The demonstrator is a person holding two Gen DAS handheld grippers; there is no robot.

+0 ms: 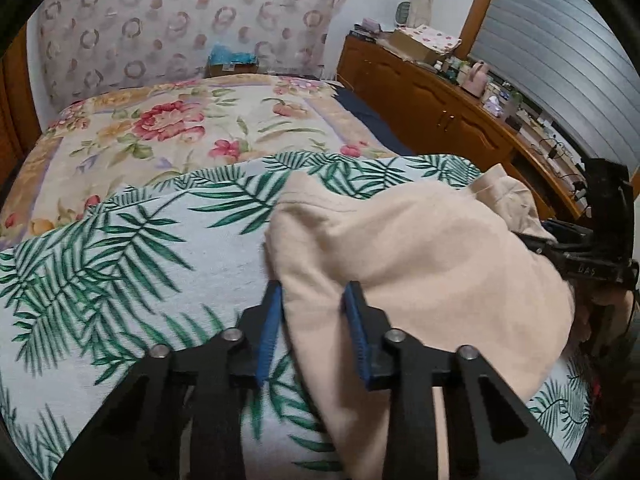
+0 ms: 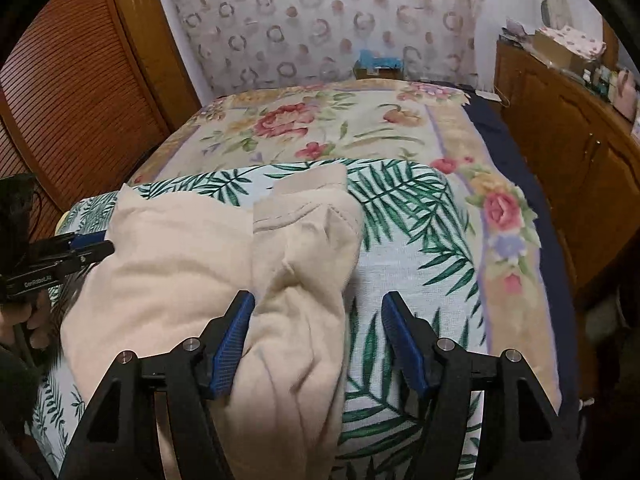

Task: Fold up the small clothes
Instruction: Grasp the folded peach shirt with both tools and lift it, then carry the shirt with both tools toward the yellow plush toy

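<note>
Left wrist view: left tongs (image 1: pixel 312 308) pointing down over a cream garment (image 1: pixel 420 264), blue pads narrowed around the garment's left edge. Left pad (image 1: pixel 269 332) lying just beside the edge over the palm-leaf cloth (image 1: pixel 120 248), right pad (image 1: pixel 358 332) sitting against the fabric; cannot tell whether both pads are pressing, with the picture blurred there. Garment lying rumpled on the palm-leaf cloth, spreading from the middle toward the right edge of the picture. Right tongs (image 1: pixel 532 240) showing at the far right as a black frame reaching in at the garment's far side. Floral bedspread (image 1: pixel 192 120) stretching beyond the cloth, wooden cabinets (image 1: pixel 440 108) running along the right, patterned curtain (image 1: pixel 180 20) hanging behind the bed.

Right wrist view: right tongs (image 2: pixel 318 324) standing wide apart, gripping nothing. Left pad (image 2: pixel 234 344) touching the bunched fold of the cream garment (image 2: pixel 168 264), right pad (image 2: pixel 402 340) hanging clear over the palm-leaf cloth (image 2: pixel 408 248). Part of the garment's fold lying between the pads, nearer the left one. Garment resting on the cloth at the near end of the bed, a sleeve or leg reaching away toward the floral bedspread (image 2: pixel 340 120). Left tongs (image 2: pixel 94 246) coming in from the left edge, tips meeting the garment's left side, a hand (image 2: pixel 24 312) showing dimly beneath the frame. Slatted wooden door (image 2: pixel 72 92) standing at the left.
</note>
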